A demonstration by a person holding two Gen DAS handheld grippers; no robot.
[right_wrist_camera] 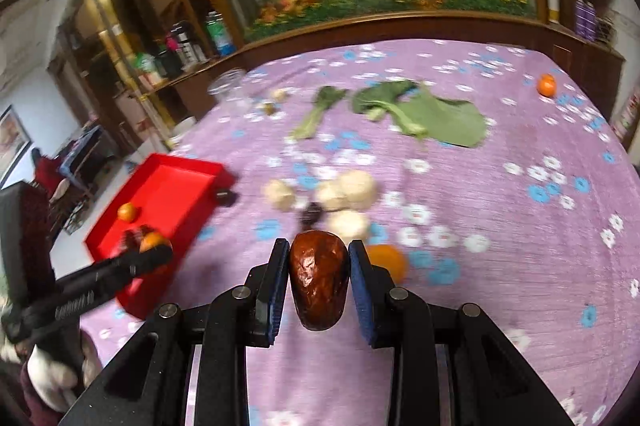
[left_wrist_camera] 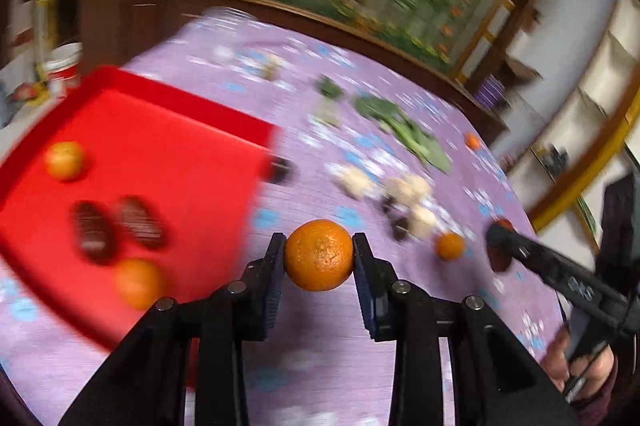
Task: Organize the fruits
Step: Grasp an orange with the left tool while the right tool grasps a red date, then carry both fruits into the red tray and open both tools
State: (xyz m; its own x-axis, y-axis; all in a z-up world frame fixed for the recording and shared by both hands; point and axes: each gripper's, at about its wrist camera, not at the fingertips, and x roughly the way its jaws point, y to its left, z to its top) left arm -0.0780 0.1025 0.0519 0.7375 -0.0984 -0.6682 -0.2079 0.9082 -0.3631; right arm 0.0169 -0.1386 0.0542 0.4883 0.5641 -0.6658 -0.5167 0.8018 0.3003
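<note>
The left gripper (left_wrist_camera: 319, 255) clamped a mandarin (left_wrist_camera: 319, 255) with the red tray (left_wrist_camera: 192, 106) at its ten o'clock — the nearer hand — while the right gripper (right_wrist_camera: 319, 280), gripping an upright date (right_wrist_camera: 319, 280), saw that tray farther off at nine o'clock.

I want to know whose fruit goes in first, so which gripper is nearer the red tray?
Left. The left gripper, holding an orange, is beside the red tray; the right gripper, holding a date, is farther off.
</note>
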